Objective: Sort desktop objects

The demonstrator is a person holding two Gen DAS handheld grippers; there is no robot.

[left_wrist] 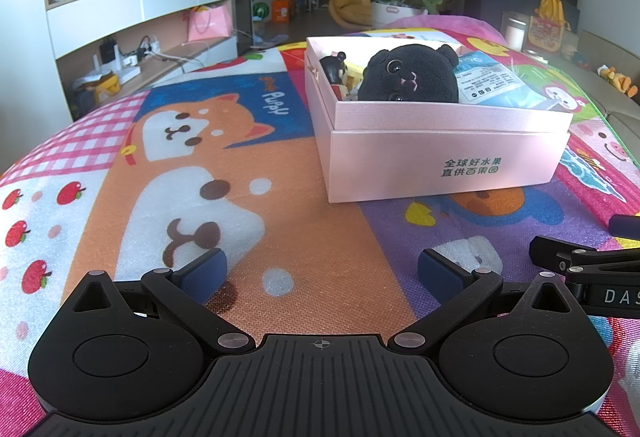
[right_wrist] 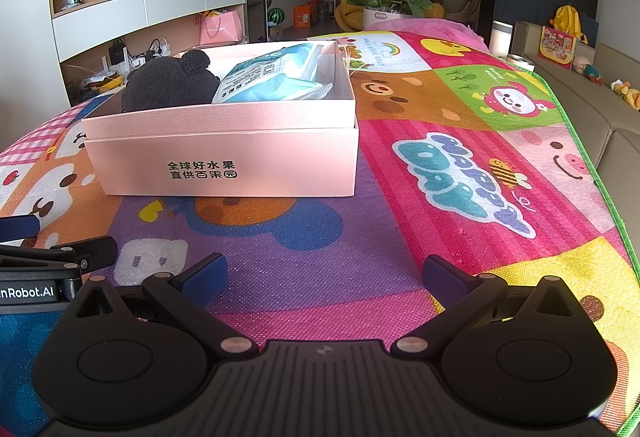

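Left gripper (left_wrist: pixel 322 271) and right gripper (right_wrist: pixel 325 275) both wide apart, gripping nothing; pink box (left_wrist: pixel 440 157) at one o'clock

We see only part of what lies in the box (left_wrist: pixel 436 157): its near wall hides the lower half of the plush (left_wrist: pixel 412 77), the figurine (left_wrist: pixel 336 75) at the box's left end, and the packet (left_wrist: pixel 492 81) at its right. From the right wrist, the plush (right_wrist: pixel 168 83) shows only its back and the figurine is hidden. Beside the box, the frame edge cuts off the right gripper (left_wrist: pixel 588 261), so we cannot tell its state.
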